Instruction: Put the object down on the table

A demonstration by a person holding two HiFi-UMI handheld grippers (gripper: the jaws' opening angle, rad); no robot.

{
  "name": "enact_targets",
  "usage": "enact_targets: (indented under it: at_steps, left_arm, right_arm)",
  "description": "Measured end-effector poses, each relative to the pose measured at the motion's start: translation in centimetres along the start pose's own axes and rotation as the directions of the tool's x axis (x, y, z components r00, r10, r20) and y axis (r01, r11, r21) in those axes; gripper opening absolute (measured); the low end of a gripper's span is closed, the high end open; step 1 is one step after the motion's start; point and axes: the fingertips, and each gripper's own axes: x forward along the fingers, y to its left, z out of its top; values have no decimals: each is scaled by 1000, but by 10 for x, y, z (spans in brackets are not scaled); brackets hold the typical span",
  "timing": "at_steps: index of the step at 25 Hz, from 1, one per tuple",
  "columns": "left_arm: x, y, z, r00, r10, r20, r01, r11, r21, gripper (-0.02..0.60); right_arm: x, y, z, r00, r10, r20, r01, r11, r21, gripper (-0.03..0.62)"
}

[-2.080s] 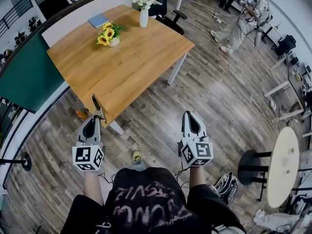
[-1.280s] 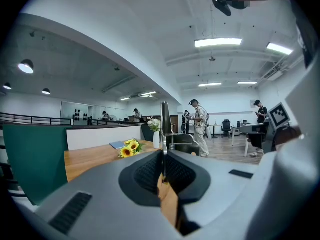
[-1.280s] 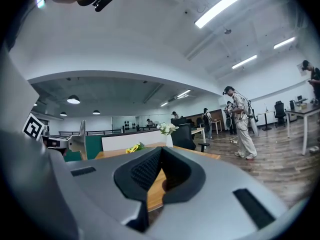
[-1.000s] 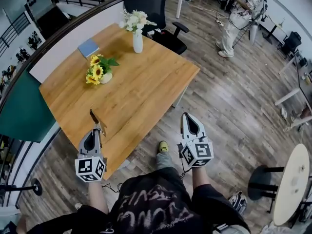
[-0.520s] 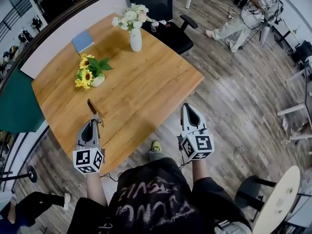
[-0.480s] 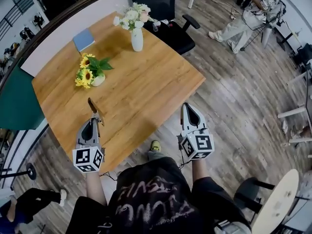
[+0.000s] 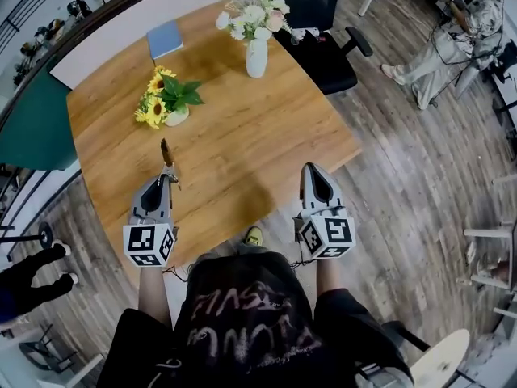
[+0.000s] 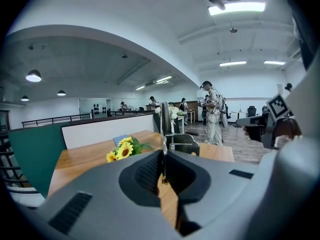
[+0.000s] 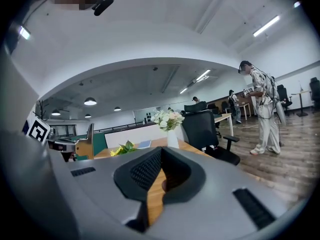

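My left gripper is shut on a thin, flat, blade-like object that sticks out past its tips over the wooden table. In the left gripper view the object stands upright, pinched edge-on between the closed jaws of the left gripper. My right gripper hovers at the table's near edge, shut with nothing in it. In the right gripper view the right gripper shows its jaws meeting at the tips. The object is above the tabletop; whether it touches the wood I cannot tell.
On the table stand a pot of sunflowers, a white vase of pale flowers and a blue book. A black office chair is behind the table. One person is at the far right, another's legs at the left.
The person has stepped closer to the table. Both grippers, earlier over the floor by the corner, now reach over the table's near side. The left grip is unchanged.
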Motion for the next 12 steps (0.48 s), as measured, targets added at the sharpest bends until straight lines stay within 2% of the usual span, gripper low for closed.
enact_targets:
  at_steps: [6, 12]
  left_arm:
    - [3, -2, -2, 999, 19, -33, -19, 1000, 8, 15]
    - [6, 3, -10, 996, 36, -78, -29, 996, 85, 15]
  right_arm:
    - [15, 3, -7, 999, 37, -35, -36, 999, 17, 5]
    - [25, 16, -15, 997, 64, -43, -63, 998, 26, 5]
